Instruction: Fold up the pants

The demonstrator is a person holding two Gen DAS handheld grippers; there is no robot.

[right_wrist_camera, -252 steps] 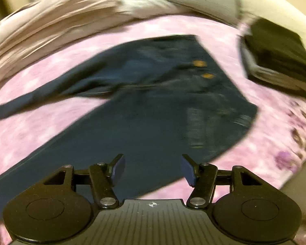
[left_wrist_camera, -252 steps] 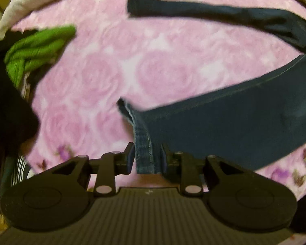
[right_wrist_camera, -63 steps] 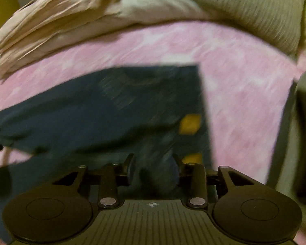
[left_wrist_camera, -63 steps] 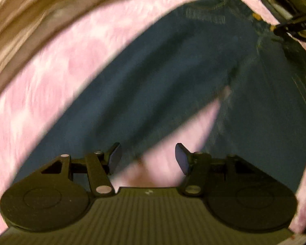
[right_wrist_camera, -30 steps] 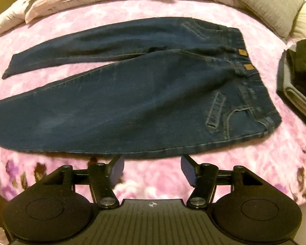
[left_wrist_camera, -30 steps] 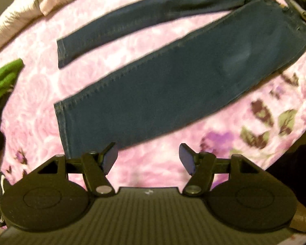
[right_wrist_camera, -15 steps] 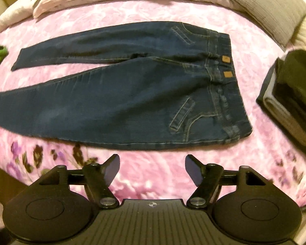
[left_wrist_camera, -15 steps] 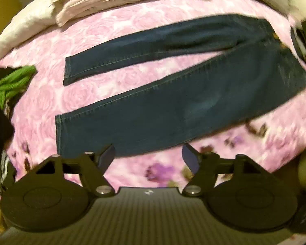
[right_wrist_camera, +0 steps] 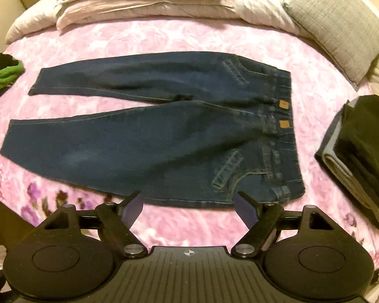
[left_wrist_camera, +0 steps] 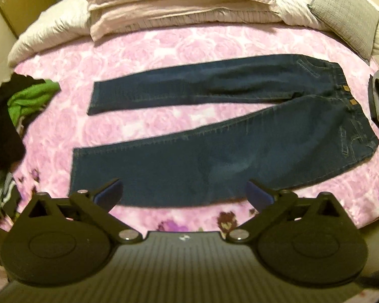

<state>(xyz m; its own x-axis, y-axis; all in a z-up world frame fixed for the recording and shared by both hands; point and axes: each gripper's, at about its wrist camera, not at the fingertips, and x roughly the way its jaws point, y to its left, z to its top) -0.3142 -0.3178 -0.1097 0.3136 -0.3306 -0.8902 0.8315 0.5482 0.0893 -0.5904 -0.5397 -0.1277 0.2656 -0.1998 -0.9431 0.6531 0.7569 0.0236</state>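
Observation:
Dark blue jeans (left_wrist_camera: 214,136) (right_wrist_camera: 164,131) lie flat on the pink rose-patterned bedspread (left_wrist_camera: 164,48) (right_wrist_camera: 144,40), waistband to the right, both legs reaching left in a narrow V. My left gripper (left_wrist_camera: 184,194) hovers high above the near leg, its jaws still opening, nothing between them. My right gripper (right_wrist_camera: 189,203) hangs above the near edge of the hip and pocket area, its jaws also opening and empty. Neither gripper touches the denim.
Pale folded bedding (left_wrist_camera: 179,2) and a grey pillow (right_wrist_camera: 341,25) line the far side. A folded black and grey stack (right_wrist_camera: 361,156) lies right of the waistband. A green garment (left_wrist_camera: 30,96) and dark clothes sit at the left edge. The bed's front edge runs close under the grippers.
Both grippers have risen and pulled back, so the whole pair of jeans now shows smaller. Both sets of jaws have spread wider. The jeans lie still.

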